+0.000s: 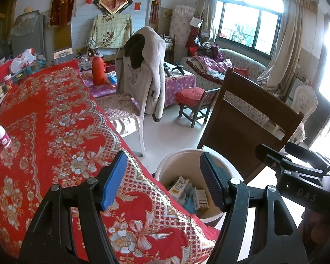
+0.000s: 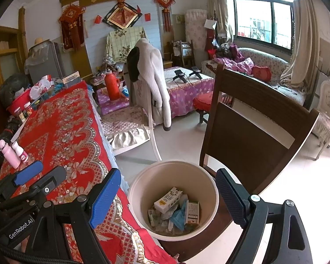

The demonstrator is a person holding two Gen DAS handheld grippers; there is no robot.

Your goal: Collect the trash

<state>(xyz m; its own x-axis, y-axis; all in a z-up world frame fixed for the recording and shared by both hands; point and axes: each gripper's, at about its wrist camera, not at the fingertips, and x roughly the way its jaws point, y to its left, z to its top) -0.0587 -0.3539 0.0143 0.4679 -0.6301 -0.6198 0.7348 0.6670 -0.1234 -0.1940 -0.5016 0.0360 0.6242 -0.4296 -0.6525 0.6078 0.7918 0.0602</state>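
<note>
Table with red floral cloth [image 2: 61, 129] runs along left of frame in both views. On it, left edge: pink bottle [image 2: 8, 154] and small white bottle with pink label [image 2: 21, 151], upright, just beside each other. Far end, upper left: red basin [image 2: 18, 104], small jars [image 2: 24, 110], white plastic bag [image 2: 38, 89], clutter. White tile floor [image 2: 182, 138] carries cream bin [image 2: 143, 189] beside table edge, cartons and wrappers inside.
</note>
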